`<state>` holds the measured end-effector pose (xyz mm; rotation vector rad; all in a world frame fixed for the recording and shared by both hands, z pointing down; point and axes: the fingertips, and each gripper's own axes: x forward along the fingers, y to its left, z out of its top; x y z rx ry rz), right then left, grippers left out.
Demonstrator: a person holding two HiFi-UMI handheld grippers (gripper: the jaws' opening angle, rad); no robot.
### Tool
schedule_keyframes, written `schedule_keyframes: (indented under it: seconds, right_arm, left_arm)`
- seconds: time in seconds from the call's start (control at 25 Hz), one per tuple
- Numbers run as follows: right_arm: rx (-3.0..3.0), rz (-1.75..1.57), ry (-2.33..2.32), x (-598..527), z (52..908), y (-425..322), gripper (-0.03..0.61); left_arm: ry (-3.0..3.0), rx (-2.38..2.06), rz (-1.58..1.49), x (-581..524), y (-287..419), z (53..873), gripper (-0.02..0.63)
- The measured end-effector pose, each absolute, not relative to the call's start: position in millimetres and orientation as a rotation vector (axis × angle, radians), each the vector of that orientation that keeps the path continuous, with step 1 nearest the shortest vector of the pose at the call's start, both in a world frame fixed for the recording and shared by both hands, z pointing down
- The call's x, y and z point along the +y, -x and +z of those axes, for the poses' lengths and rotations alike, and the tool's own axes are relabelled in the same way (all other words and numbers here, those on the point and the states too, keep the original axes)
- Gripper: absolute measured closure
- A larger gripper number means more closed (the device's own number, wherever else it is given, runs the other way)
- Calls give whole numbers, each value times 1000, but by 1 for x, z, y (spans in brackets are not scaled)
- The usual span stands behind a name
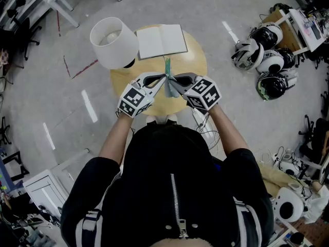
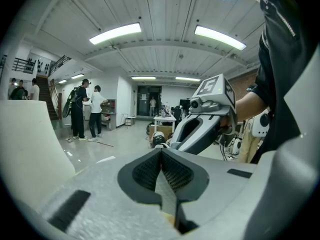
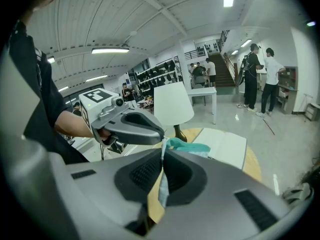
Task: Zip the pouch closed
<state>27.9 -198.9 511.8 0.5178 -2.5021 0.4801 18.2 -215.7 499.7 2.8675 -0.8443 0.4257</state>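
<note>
A small grey pouch point(image 1: 169, 88) with a teal strip hangs over the round wooden table point(image 1: 197, 55), held up between both grippers. My left gripper point(image 1: 162, 79) is shut on a thin fold of its fabric point(image 2: 165, 190). From the other side my right gripper point(image 1: 173, 81) is shut on the pouch's edge point(image 3: 162, 184), and the teal end point(image 3: 188, 146) sticks out beyond its jaws. The two sets of fingertips almost meet. The left gripper view shows the right gripper point(image 2: 202, 126) close ahead. In the right gripper view, the left gripper point(image 3: 131, 127) sits just over the pouch. The zip is hidden.
A white lamp point(image 1: 113, 42) stands at the table's far left, and an open white notebook point(image 1: 161, 41) lies beside it. Several helmets point(image 1: 267, 55) sit on the floor at the right. People stand far off across the room point(image 2: 90, 115).
</note>
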Motion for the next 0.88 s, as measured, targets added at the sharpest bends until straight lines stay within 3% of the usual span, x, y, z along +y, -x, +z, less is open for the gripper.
schedule_keyframes:
  seconds: [0.88]
  right_arm:
    - [-2504,475,-529,-196,509,-31,566]
  left_arm:
    - [-2827,-900,461,-227,-6,505,606]
